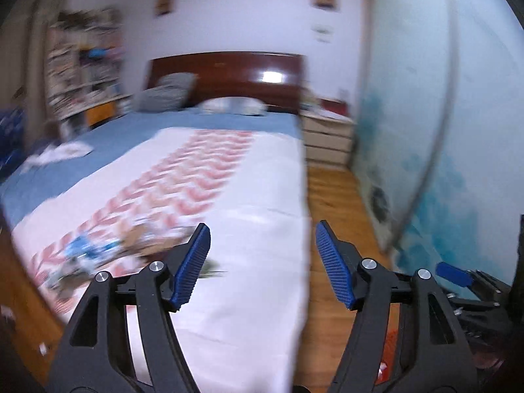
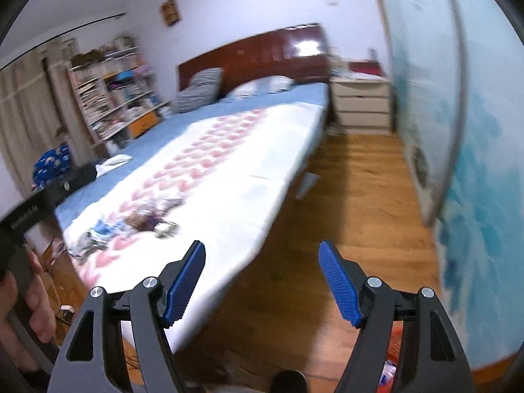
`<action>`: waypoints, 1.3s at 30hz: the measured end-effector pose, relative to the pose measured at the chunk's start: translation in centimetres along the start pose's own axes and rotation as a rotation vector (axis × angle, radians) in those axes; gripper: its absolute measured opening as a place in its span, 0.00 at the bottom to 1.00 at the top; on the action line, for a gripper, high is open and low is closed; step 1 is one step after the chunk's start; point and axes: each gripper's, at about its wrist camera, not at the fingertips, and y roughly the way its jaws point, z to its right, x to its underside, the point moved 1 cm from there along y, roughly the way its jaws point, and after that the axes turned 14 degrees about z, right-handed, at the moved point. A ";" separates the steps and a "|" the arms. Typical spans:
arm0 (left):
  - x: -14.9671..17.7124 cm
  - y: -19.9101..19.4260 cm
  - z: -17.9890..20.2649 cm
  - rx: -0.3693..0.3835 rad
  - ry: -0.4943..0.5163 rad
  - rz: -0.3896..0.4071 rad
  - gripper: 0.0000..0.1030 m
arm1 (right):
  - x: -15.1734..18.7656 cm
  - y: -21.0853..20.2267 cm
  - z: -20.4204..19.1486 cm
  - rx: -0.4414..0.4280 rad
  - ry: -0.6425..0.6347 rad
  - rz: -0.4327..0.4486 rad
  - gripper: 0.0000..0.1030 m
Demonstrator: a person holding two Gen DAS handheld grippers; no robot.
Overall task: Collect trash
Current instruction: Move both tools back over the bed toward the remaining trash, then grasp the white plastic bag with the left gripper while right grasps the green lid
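Observation:
A small heap of trash [image 1: 95,250], blue, white and brown wrappers, lies on the near left part of the white and pink bedspread [image 1: 229,170]. My left gripper [image 1: 262,229] hovers open above the bed's right edge, to the right of the heap, with nothing between its fingers. In the right wrist view the same trash heap [image 2: 131,226] sits left of and beyond my right gripper [image 2: 261,246], which is open and empty over the bed's corner and the floor. An orange-red item [image 2: 393,350] shows low down, mostly hidden behind the right finger.
The bed [image 2: 170,131] has a dark red headboard [image 1: 229,75] and pillows. A full bookshelf [image 2: 114,88] stands left, pale drawers [image 2: 362,104] beside the bed, a blue-patterned wardrobe door [image 2: 475,163] right. Wooden floor [image 2: 344,213] runs between bed and wardrobe. A hand [image 2: 36,294] shows at left.

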 end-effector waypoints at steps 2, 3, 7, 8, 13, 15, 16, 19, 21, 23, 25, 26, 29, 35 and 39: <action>0.6 0.6 -4.3 -0.088 -0.025 0.004 0.66 | -0.6 1.8 -3.2 -0.036 -0.018 -0.002 0.70; 0.8 0.9 -5.6 -0.119 -0.026 0.000 0.66 | -0.8 2.8 -4.9 -0.061 -0.028 -0.006 0.70; 2.3 1.6 -12.9 -0.279 -0.034 -0.037 0.66 | -1.3 7.2 -11.4 -0.138 -0.072 -0.034 0.70; 2.4 1.8 -14.8 -0.317 -0.035 -0.050 0.66 | -1.3 8.5 -12.7 -0.150 -0.079 -0.043 0.70; 3.3 2.7 -19.8 -0.416 0.134 -0.081 0.66 | 0.3 13.3 -17.4 -0.200 -0.119 -0.094 0.70; 4.0 3.7 -21.2 -0.401 0.124 -0.124 0.66 | 1.9 14.7 -18.5 -0.212 -0.147 -0.123 0.70; 4.7 4.8 -22.3 -0.378 0.103 -0.170 0.66 | 2.5 14.9 -18.6 -0.214 -0.149 -0.133 0.70; 6.3 5.8 -23.8 -0.392 0.135 -0.228 0.66 | 4.4 16.5 -18.7 -0.216 -0.150 -0.186 0.70; 6.9 6.1 -24.7 -0.390 0.144 -0.244 0.66 | 5.4 18.0 -18.7 -0.214 -0.148 -0.234 0.70; 7.8 6.7 -25.8 -0.382 0.129 -0.266 0.66 | 6.2 19.1 -19.0 -0.195 -0.173 -0.260 0.70; 8.5 7.0 -26.3 -0.376 0.126 -0.285 0.66 | 6.7 20.2 -19.0 -0.202 -0.160 -0.278 0.70; 8.9 7.3 -26.6 -0.370 0.123 -0.288 0.66 | 6.8 20.7 -18.9 -0.208 -0.137 -0.290 0.70; 9.8 8.5 -28.0 -0.339 0.057 -0.317 0.39 | 7.2 22.1 -18.8 -0.205 -0.117 -0.308 0.70; 10.6 9.5 -28.7 -0.280 -0.029 -0.366 0.07 | 7.5 22.9 -18.3 -0.196 -0.085 -0.329 0.70; 9.1 8.4 -27.0 -0.243 -0.028 -0.324 0.05 | 7.5 23.0 -18.2 -0.192 -0.074 -0.328 0.70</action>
